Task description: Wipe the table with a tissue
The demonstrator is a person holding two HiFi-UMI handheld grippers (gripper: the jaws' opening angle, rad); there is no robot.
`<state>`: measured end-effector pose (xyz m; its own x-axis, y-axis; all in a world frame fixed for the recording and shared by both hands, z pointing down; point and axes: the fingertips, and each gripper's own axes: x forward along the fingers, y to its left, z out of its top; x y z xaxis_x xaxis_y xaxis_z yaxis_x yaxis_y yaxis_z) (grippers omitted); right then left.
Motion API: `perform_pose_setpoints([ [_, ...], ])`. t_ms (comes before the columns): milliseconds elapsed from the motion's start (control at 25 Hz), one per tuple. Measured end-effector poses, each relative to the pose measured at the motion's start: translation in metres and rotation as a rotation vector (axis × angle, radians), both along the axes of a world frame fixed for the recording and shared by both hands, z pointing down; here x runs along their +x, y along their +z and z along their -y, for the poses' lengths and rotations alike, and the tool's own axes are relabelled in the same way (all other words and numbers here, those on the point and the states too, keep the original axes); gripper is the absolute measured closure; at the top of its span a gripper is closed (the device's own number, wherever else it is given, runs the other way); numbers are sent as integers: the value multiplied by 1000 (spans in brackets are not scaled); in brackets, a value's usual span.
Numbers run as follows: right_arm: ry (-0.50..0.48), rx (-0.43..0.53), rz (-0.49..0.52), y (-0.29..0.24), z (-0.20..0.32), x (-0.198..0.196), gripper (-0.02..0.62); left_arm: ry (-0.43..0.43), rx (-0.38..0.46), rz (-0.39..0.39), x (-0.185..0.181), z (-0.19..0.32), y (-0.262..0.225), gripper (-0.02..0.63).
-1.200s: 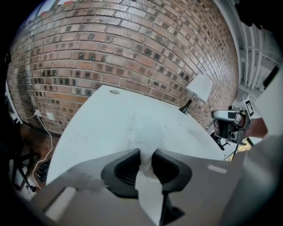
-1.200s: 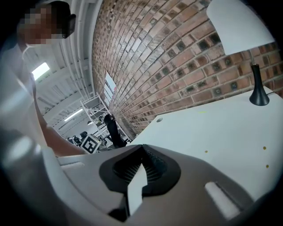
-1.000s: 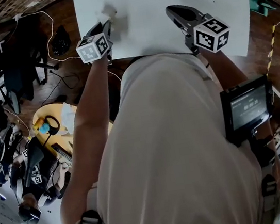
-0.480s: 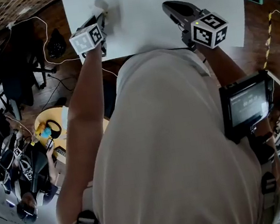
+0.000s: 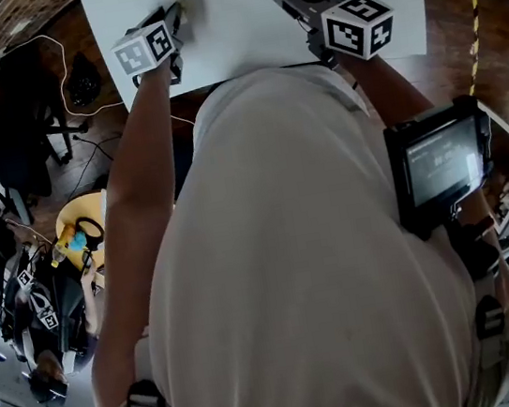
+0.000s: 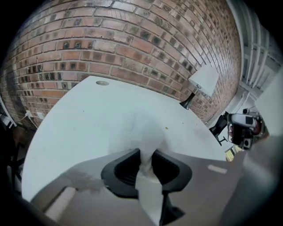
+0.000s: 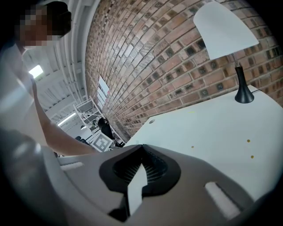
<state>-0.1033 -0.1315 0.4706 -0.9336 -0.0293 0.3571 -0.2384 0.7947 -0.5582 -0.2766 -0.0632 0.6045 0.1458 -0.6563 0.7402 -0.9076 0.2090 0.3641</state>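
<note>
Tissue [image 6: 148,141] sits pinched in the left tongs [image 6: 146,164]. It is thin white paper, soft and crumpled, squeezed to a narrow strip between the dark ribbed pads. Past the tips it spreads into a loose fan that lies on the counter [image 6: 79,123]. Its long axis follows the tongs' own line, pointing away from the person toward the brick wall [image 6: 132,39]. In the head view the bunch lies toward the counter's left edge, just ahead of the tongs.

The counter is a smooth, matt white slab with a rounded far corner and a small round cap [image 6: 102,83] set into it near that corner. A few tiny brown specks [image 7: 192,147] dot the surface further right.

The right tongs [image 7: 141,170] are held over the near right part of the counter, well apart from the tissue. Their grey moulded jaws are closed tip to tip, with nothing between them.

Beyond them, at the far right, stands a lamp [image 7: 227,33] — black base and slim black stem under a plain white cone shade, set against rough red-brown brick with pale mortar lines.
</note>
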Motion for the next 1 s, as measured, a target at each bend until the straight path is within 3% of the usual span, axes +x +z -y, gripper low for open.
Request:
perform_pose_setpoints([
  [440, 9, -5, 1, 2, 1, 2, 588, 186, -40, -130, 28, -27, 6, 525],
  [760, 32, -10, -12, 5, 4, 6, 589, 24, 23, -62, -28, -28, 5, 523],
  [1000, 48, -14, -13, 7, 7, 11, 588, -39, 8, -18, -34, -18, 4, 524],
])
